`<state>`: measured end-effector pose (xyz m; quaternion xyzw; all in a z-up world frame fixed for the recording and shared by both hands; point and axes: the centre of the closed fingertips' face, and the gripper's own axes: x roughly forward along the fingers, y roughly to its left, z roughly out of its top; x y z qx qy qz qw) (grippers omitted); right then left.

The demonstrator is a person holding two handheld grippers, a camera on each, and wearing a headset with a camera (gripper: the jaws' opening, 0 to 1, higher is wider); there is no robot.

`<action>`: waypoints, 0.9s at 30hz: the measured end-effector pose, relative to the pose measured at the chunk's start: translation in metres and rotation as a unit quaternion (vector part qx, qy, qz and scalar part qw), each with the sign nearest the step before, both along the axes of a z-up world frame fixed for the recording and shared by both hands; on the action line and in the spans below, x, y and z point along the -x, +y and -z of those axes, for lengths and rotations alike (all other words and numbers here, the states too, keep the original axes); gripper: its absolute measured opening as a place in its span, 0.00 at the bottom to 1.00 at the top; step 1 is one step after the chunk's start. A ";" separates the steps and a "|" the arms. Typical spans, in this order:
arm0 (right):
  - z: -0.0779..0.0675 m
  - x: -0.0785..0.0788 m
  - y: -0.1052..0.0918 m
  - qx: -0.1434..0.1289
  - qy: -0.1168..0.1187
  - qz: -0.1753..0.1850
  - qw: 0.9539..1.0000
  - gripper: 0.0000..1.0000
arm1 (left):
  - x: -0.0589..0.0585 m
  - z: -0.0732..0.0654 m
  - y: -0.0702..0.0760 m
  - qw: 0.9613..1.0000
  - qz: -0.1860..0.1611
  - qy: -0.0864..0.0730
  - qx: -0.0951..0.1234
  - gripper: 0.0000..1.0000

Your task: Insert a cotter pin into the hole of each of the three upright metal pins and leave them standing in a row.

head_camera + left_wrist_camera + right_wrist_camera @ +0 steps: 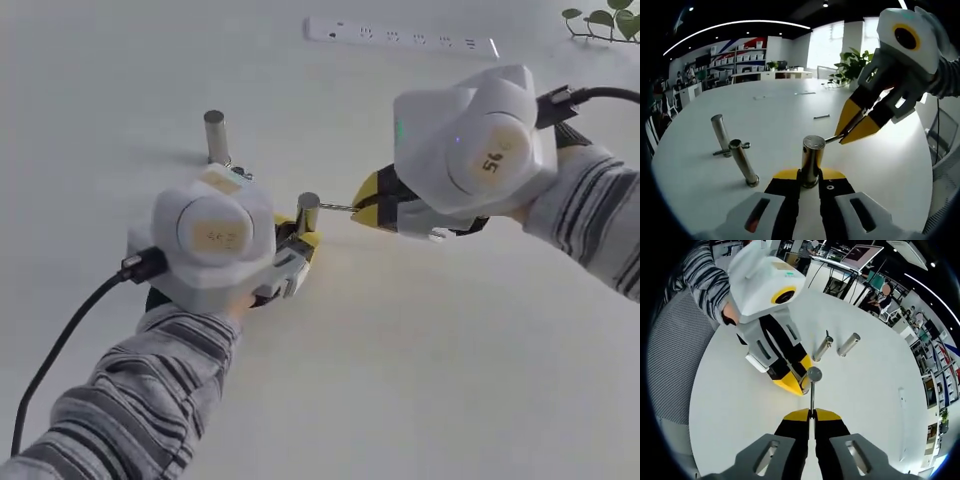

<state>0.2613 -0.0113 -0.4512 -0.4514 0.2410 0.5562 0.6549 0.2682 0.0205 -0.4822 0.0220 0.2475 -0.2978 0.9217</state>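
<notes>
Cotter pin [812, 390] was pinched in the right gripper [812, 415], tip at the metal pin [812, 150] near its top; left gripper [810, 176] clamped that pin upright; insertion step, by my read; next needed a straight push, aligned with the hole.

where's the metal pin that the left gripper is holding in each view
Head view: the held metal pin stands near centre, in the left gripper.
Left gripper view: the pin stands bottom centre, between that view's own jaws.
Right gripper view: its round top sits at centre, above the jaws.
Shared landmark: the cotter pin in the right gripper, its tip at this pin's upper end in every view.
</notes>
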 end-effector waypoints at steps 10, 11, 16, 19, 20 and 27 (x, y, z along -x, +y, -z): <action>-0.002 0.000 0.004 -0.007 0.001 0.000 1.000 0.00 | -0.001 0.001 0.000 1.000 -0.008 0.002 0.005 0.10; -0.002 0.001 0.004 -0.007 0.000 0.000 1.000 0.00 | -0.001 0.001 0.000 1.000 -0.008 0.002 0.004 0.10; -0.003 0.001 0.006 -0.010 0.002 0.003 1.000 0.00 | -0.001 0.001 0.000 1.000 -0.009 0.002 0.006 0.10; -0.003 0.002 0.010 -0.016 0.005 0.003 1.000 0.00 | -0.001 0.001 0.000 1.000 -0.010 0.001 0.006 0.10; -0.002 0.001 0.010 -0.015 0.003 0.003 1.000 0.00 | -0.001 0.001 0.000 1.000 -0.011 0.002 0.007 0.10; -0.003 0.000 0.017 -0.022 0.005 0.003 1.000 0.00 | -0.001 0.001 0.000 1.000 -0.014 0.002 0.010 0.10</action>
